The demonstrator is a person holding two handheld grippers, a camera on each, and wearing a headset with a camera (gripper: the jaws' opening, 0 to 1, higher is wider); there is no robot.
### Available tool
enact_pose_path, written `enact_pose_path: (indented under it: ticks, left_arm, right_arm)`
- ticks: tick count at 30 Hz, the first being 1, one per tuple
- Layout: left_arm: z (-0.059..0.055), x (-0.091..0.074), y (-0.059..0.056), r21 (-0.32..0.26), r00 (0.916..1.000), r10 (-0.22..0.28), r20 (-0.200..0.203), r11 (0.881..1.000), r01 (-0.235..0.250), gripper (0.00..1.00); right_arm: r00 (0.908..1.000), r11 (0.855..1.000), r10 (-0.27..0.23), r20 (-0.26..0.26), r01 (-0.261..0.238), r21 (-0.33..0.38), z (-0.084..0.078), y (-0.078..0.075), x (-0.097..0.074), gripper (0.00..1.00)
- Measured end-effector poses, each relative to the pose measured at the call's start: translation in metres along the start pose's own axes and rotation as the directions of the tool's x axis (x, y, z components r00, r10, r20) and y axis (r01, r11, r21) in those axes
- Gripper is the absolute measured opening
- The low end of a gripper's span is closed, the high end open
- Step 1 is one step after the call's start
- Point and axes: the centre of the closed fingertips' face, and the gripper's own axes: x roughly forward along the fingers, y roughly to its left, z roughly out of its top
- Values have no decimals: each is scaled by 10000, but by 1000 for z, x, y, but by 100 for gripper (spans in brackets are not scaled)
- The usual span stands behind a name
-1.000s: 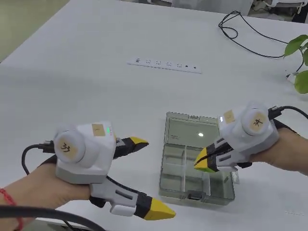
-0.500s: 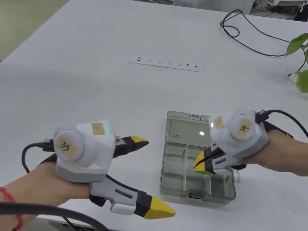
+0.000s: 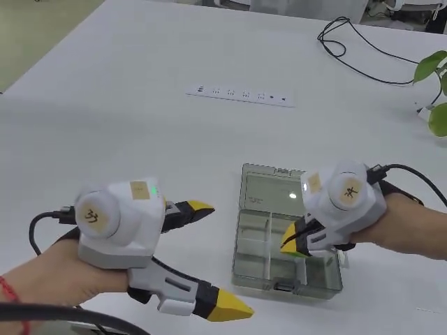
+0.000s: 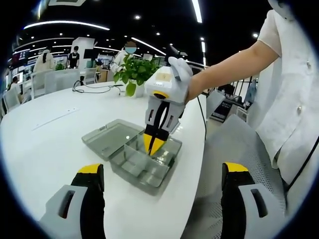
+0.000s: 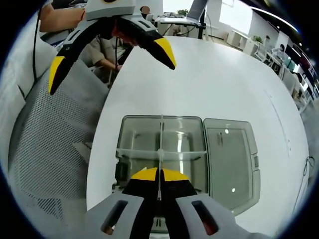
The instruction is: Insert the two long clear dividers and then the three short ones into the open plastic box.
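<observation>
While the left gripper (image 3: 220,258) is hovering open, the right gripper (image 5: 159,174) is clamping a thin clear plastic divider (image 5: 161,132), pointing lengthwise ahead, directly over the open grey translucent plastic box (image 5: 118,144).

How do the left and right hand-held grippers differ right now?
The left hand-held gripper is spread wide and holds nothing; the right hand-held gripper is shut on a clear divider. The left one hangs above the bare table beside the box; the right one is over the box, tips pointing down into it. Both have yellow tips and white bodies.
</observation>
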Motion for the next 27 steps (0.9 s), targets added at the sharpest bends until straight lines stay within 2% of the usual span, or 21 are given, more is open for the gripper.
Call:
enact_pose_path:
  ticks: [3, 9, 27]
  left_arm:
    - [-1, -1, 0, -12, 10000, 12, -20, 10000, -12, 100]
    - [-2, -2, 1, -1, 10000, 37, -45, 10000, -37, 100]
    - [2, -5, 5, 39, 9999, 139, -54, 9999, -138, 100]
  right_arm:
    - [10000, 10000, -38, -2, 38, 76, -1, 0, 1, 5]
    - [9994, 9990, -126, 317, 112, 426, 3, -2, -6, 11]
    - [9910, 9942, -507, 1236, 384, 1003, 11, -4, -35, 23]
